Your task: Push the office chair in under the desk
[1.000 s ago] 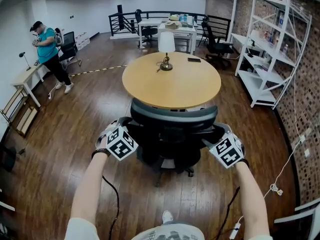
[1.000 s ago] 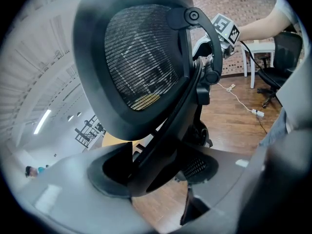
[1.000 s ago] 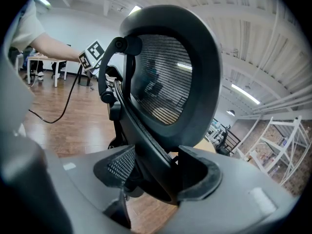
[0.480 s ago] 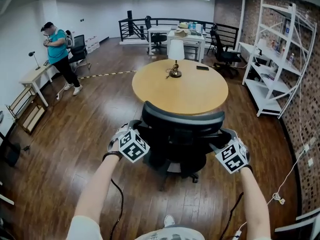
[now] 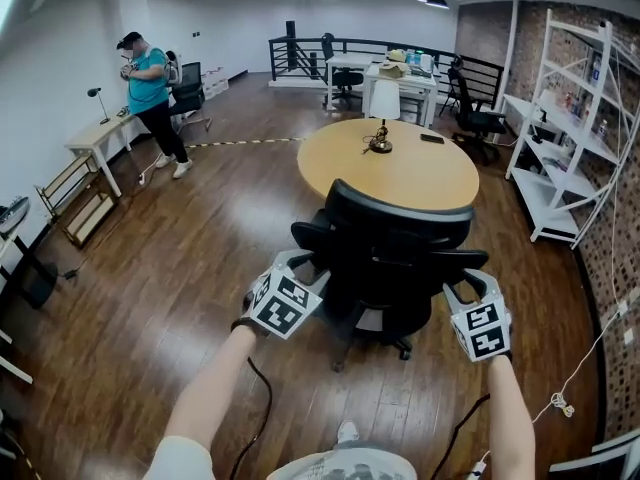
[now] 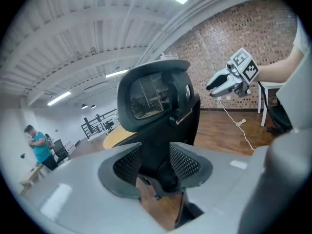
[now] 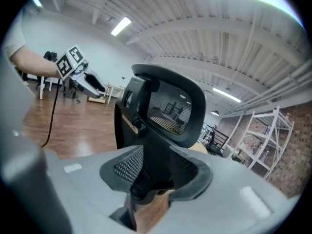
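Note:
The black office chair [image 5: 395,258] stands with its mesh back toward me, in front of the round wooden table [image 5: 430,183]. My left gripper [image 5: 303,265] is at the chair's left armrest [image 5: 312,236], and my right gripper [image 5: 463,286] at the right armrest [image 5: 468,260]. In the left gripper view the jaws [image 6: 156,168] are closing, with the armrest's black end filling the gap between the mesh pads [image 6: 127,164]. The right gripper view shows the same: the jaws [image 7: 156,172] closing around the other armrest. The chair's seat and base are mostly hidden behind its back.
A lamp [image 5: 382,118] and a dark phone [image 5: 432,139] sit on the table. A white shelf unit [image 5: 570,138] lines the brick wall at right. A person [image 5: 150,93] stands by a small desk [image 5: 95,138] far left. A cable [image 5: 570,403] lies on the wood floor.
My view has drawn back from the table, and the chair and both grippers have come back with it. Both pairs of jaws have narrowed onto the armrests.

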Available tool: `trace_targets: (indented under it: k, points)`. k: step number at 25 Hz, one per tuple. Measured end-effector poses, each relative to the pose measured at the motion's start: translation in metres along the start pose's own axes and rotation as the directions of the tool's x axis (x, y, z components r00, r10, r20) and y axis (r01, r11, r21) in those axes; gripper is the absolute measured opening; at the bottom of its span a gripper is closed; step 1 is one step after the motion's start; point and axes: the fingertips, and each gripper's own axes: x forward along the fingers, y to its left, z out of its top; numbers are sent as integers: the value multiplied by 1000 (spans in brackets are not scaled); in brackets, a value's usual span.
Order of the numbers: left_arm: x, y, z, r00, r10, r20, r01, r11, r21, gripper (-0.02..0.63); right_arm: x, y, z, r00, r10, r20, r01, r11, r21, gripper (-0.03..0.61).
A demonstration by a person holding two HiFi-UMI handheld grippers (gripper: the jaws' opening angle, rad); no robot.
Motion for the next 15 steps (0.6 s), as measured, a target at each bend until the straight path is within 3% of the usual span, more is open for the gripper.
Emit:
trace_targets:
  k: [7, 11, 15]
  points:
    - [-82, -35, 11, 988, 46, 151, -28, 992, -120, 124, -61, 63, 27, 992, -15, 122, 3, 995, 98, 76]
    - [-116, -70, 13, 975, 35, 219, 12, 978, -210, 91, -95, 100, 33, 983, -6, 184, -23, 988, 156, 19]
    - [-145, -100, 5, 965, 28, 262, 43, 964, -262, 83, -121, 138, 38, 972, 31, 234, -89, 967, 239, 0]
